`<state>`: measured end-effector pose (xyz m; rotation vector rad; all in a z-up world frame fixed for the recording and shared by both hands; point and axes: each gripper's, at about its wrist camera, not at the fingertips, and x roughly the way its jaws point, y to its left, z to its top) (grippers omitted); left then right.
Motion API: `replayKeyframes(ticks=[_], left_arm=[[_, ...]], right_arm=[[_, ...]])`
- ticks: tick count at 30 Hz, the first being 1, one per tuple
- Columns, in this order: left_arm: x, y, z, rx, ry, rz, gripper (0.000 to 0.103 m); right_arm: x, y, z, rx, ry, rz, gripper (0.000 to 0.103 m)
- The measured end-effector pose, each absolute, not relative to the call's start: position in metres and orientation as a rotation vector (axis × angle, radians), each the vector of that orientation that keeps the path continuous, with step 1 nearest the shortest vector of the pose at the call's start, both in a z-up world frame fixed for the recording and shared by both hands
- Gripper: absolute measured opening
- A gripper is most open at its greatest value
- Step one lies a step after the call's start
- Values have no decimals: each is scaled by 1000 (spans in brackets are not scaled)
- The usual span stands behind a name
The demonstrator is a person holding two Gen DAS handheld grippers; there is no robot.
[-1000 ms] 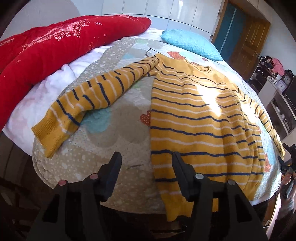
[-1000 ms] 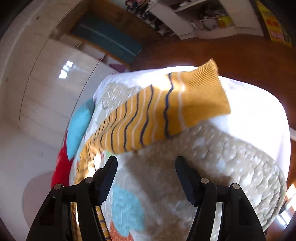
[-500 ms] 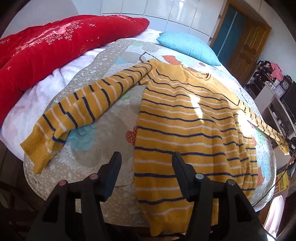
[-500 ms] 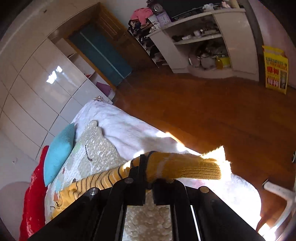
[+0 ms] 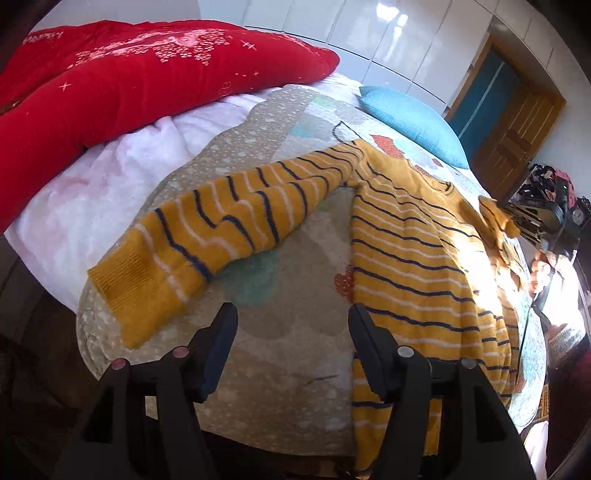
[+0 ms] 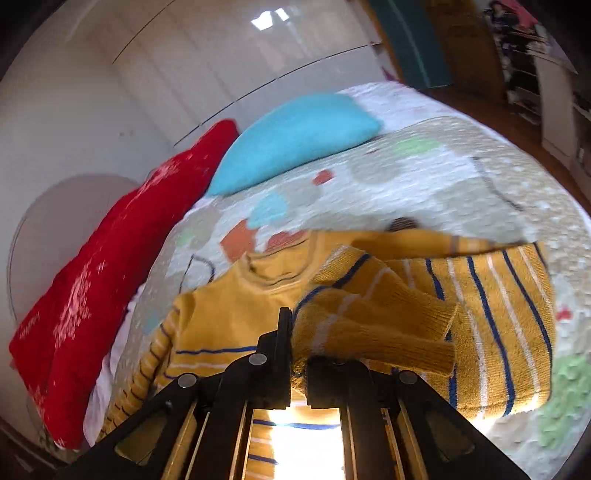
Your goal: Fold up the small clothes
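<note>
Now: right tongs, clenched on sweater cuff, newly carried over the body; left tongs released, idle near bed's foot edge; first sleeve-fold underway.

Red quilt and blue pillow lie on patterned bedspread.

The sweater is showing as thick ribbed knit cloth, lying on a pebbly quilted bedspread. Beyond the sweater, the red blanket is looking plush and the wardrobe doors are gleaming glossy; the left tool is looking like matt black plastic.
</note>
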<state>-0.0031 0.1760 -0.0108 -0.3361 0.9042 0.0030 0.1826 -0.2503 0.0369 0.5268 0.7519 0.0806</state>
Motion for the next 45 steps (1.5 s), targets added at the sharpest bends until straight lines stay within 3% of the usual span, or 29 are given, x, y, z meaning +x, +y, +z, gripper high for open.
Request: replayKeyframes(ticks=[5, 7, 8, 11, 12, 15, 21, 24, 36, 41, 45], left_arm=[[-14, 216, -26, -401, 915, 67, 63], [-17, 228, -32, -430, 919, 77, 63], [-18, 232, -34, -440, 918, 81, 63], [-20, 242, -39, -461, 912, 99, 63], [-20, 245, -40, -470, 909, 105, 63], [-21, 251, -41, -489, 904, 125, 63], [-29, 257, -36, -502, 890, 149, 63], [-34, 260, -33, -508, 881, 163, 64], [-61, 304, -31, -612, 820, 288, 69], [-90, 346, -30, -689, 773, 433, 70], [-113, 370, -28, -723, 744, 505, 70]], right_arm=[[245, -129, 1, 247, 874, 178, 6], [256, -98, -14, 128, 918, 181, 12], [256, -85, -17, 58, 918, 158, 19], [251, -52, -19, -114, 895, 162, 59], [247, -41, -19, -176, 877, 167, 65], [235, -3, -19, -419, 810, 176, 70], [195, 70, -57, -1053, 557, 114, 72], [183, 83, -64, -1208, 463, 83, 72], [144, 53, 0, -876, 598, 210, 74], [96, 88, 34, -680, 605, 479, 74], [51, 139, 37, -700, 544, 669, 74]])
